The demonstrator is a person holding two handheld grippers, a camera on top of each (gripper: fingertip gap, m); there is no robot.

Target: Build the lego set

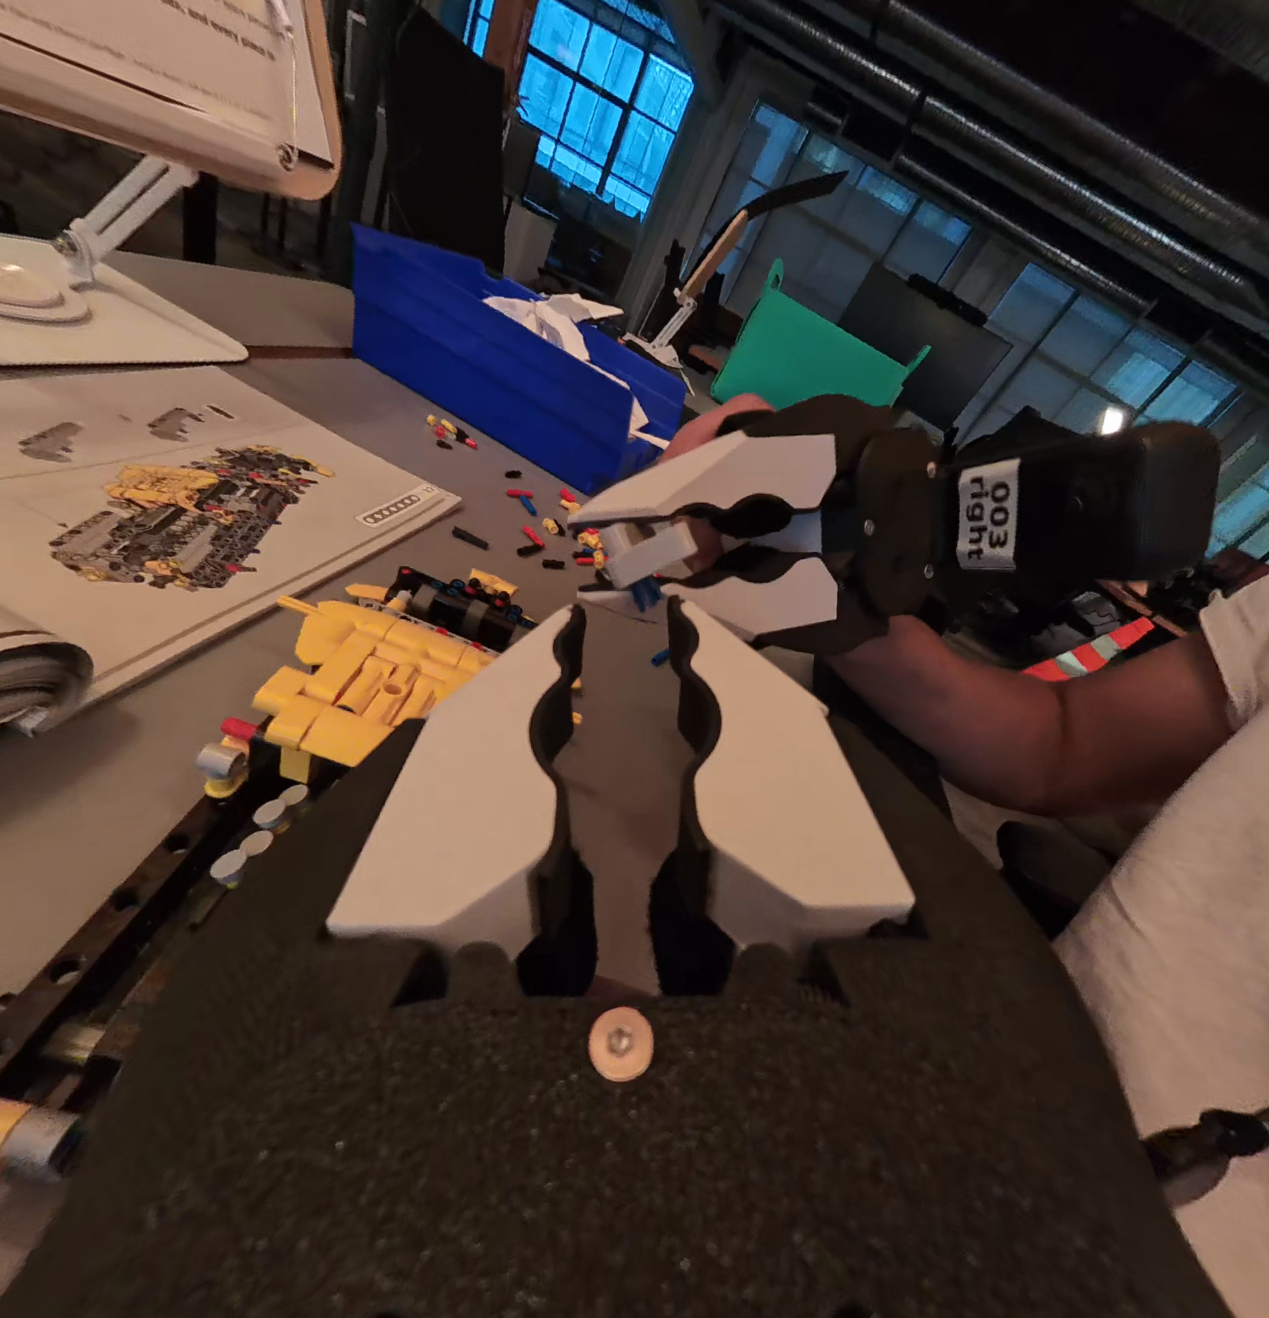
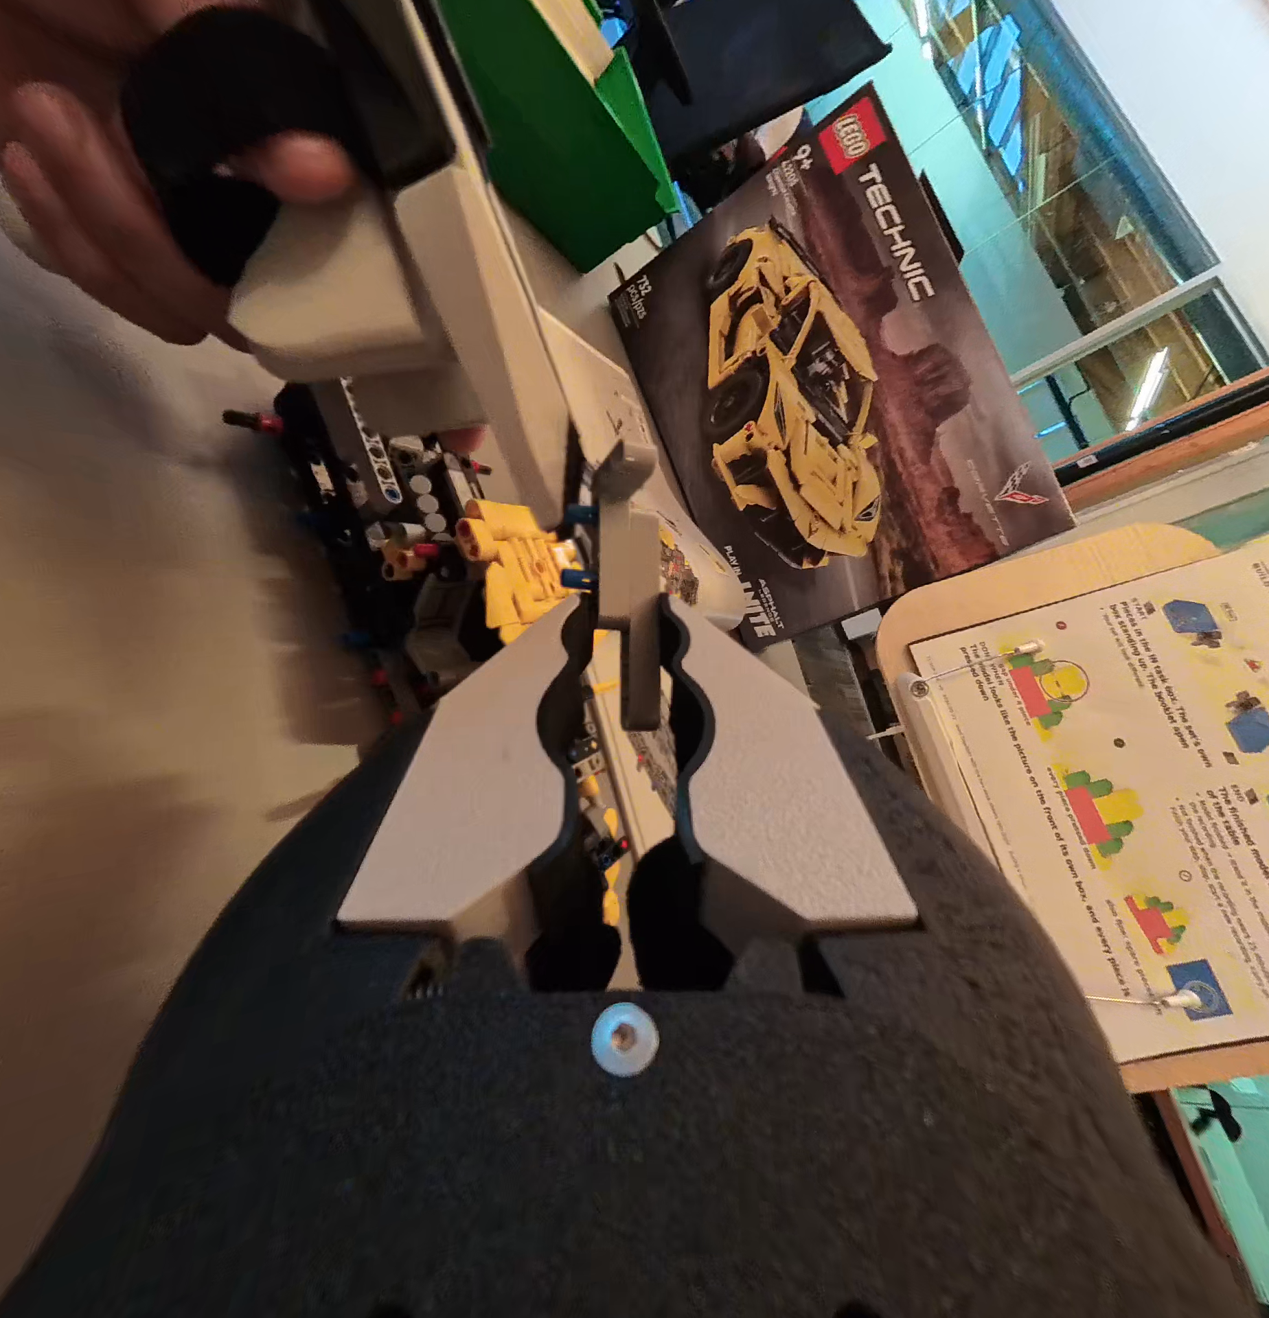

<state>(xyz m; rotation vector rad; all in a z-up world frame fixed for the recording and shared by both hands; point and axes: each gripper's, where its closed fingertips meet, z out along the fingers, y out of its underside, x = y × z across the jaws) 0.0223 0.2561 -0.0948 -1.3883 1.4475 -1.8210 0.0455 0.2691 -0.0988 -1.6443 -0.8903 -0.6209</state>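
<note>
My right gripper [image 2: 623, 613] is shut on a grey angled Technic piece [image 2: 628, 570] with blue pins. In the left wrist view, the right gripper [image 1: 583, 553] holds this grey piece [image 1: 649, 553] in the air, just beyond my left gripper's tips. My left gripper [image 1: 623, 615] is open and empty. The half-built yellow and black car model [image 1: 375, 677] lies on the table to its left. The model also shows in the right wrist view [image 2: 517, 570], below the held piece. One of the left gripper's grey fingers [image 2: 346, 299] shows blurred at the upper left there.
An open instruction booklet [image 1: 189, 499] lies left of the model. Loose small pins [image 1: 546, 520] are scattered in front of a blue bin [image 1: 489, 356]. A green bin [image 1: 810, 349] is behind. The set's box [image 2: 831, 392] and a pictured instruction board [image 2: 1117, 784] stand at the right. Less than 4 cm separates the two grippers' tips.
</note>
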